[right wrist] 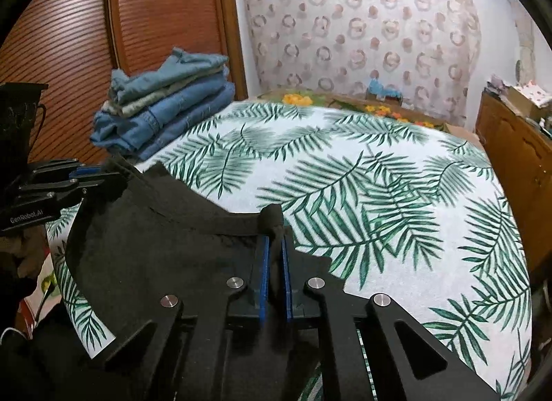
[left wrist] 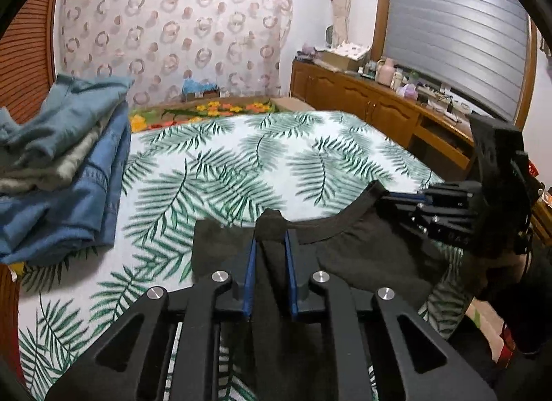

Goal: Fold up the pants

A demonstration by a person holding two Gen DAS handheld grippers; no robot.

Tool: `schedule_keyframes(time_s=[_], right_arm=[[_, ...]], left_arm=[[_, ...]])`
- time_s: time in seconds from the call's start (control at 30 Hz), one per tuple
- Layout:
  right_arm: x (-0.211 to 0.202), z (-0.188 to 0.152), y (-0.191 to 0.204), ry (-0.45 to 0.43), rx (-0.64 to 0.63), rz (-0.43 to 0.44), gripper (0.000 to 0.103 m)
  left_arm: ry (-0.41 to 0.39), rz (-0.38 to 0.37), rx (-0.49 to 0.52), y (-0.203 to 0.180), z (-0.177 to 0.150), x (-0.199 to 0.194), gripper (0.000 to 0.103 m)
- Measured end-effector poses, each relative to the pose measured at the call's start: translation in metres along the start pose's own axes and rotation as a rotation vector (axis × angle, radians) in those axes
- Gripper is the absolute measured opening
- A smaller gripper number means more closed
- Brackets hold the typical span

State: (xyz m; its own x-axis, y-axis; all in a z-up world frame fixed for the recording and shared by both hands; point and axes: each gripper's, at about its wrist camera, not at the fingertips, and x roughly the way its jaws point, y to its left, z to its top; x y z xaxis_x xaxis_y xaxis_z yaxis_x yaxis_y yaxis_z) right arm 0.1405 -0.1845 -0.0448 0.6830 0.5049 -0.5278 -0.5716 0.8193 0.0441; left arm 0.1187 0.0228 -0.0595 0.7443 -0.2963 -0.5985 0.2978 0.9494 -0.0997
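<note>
Left tongs (left wrist: 270, 245) pinching a bunched edge of the black pants (left wrist: 365, 256), fabric squeezed between the blue pads at lower centre of the left wrist view. Right tongs (right wrist: 274, 245) likewise pressed onto a gathered fold of the same garment's edge, at centre of the right wrist view. Pants spread across the lower part of both frames, stretched between the two tongs over the near edge of the bed (right wrist: 379, 176) with its palm-leaf sheet. Stacked folded jeans (left wrist: 69, 166) at middle left of the left wrist view, against the slatted wooden door (right wrist: 69, 38). Patterned curtain (left wrist: 172, 28) along the top, wooden cabinet (left wrist: 362, 97) cluttered with bottles at upper right.
</note>
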Motion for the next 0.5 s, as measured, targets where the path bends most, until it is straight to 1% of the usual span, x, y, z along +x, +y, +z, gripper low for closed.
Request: schedule_keyframes(time_s=[0.17, 0.23, 0.27, 0.43, 0.47, 0.5], right_arm=[[-0.009, -0.004, -0.003, -0.040, 0.033, -0.043, 0.006], [-0.007, -0.004, -0.004, -0.036, 0.047, -0.046, 0.006], [-0.005, -0.005, -0.006, -0.020, 0.055, -0.047, 0.006], [-0.001, -0.002, -0.005, 0.011, 0.061, -0.046, 0.006], [0.000, -0.001, -0.005, 0.013, 0.060, -0.046, 0.006], [-0.001, -0.001, -0.004, 0.014, 0.060, -0.047, 0.006]], left_arm=[[0.014, 0.017, 0.007, -0.001, 0.007, 0.011, 0.017], [0.036, 0.034, 0.009, 0.001, 0.005, 0.018, 0.017], [0.052, 0.043, 0.005, 0.002, 0.004, 0.022, 0.017], [0.102, 0.056, -0.030, 0.012, -0.004, 0.030, 0.029], [0.107, 0.065, -0.032, 0.013, -0.006, 0.030, 0.034], [0.108, 0.073, -0.033, 0.014, -0.007, 0.030, 0.040]])
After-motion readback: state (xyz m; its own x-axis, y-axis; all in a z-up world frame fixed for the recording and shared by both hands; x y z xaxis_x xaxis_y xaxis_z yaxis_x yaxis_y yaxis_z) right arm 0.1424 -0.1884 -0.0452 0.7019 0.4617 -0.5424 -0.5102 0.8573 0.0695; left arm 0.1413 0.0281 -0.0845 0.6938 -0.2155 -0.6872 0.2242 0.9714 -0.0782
